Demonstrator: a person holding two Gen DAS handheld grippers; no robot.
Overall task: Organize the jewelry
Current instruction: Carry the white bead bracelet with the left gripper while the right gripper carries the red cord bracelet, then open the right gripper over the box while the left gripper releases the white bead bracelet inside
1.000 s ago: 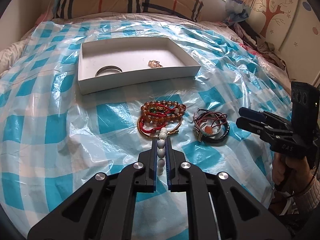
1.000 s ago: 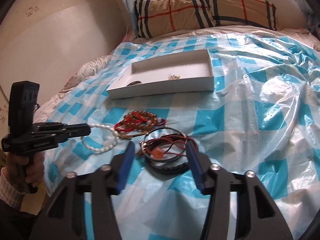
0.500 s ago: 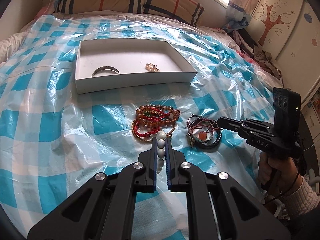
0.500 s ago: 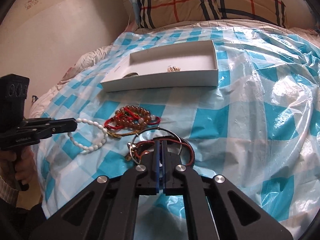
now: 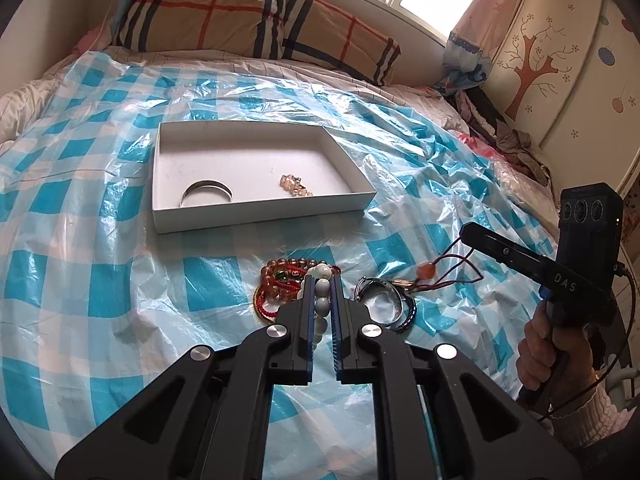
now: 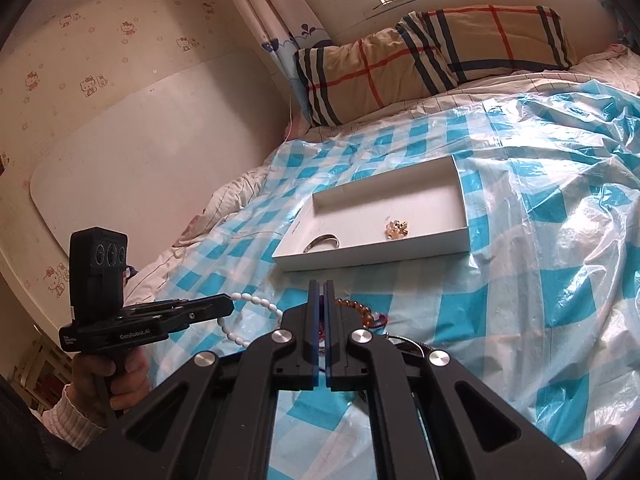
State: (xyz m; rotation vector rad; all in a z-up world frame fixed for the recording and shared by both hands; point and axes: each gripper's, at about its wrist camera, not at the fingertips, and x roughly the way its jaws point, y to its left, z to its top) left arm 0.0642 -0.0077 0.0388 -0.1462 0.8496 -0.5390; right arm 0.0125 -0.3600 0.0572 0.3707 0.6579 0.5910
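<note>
My left gripper is shut on a white bead bracelet, which hangs off the bed; in the right wrist view that gripper trails the white beads. My right gripper is shut on a thin red cord with an orange bead, lifted off a heap of dark bracelets and a metal bangle. Amber and red bead bracelets lie beside that heap. Beyond stands an open white box holding a silver bangle and a small amber piece.
A blue-checked plastic sheet covers the bed, crinkled towards the right. A plaid pillow lies at the head under a window. The wall runs along the bed's left side, and a painted wardrobe with piled clothes stands on the right.
The right gripper closed on the red cord and raised it from the dark bracelets. The left gripper rose with the white beads. Both views tilted up towards the pillow.
</note>
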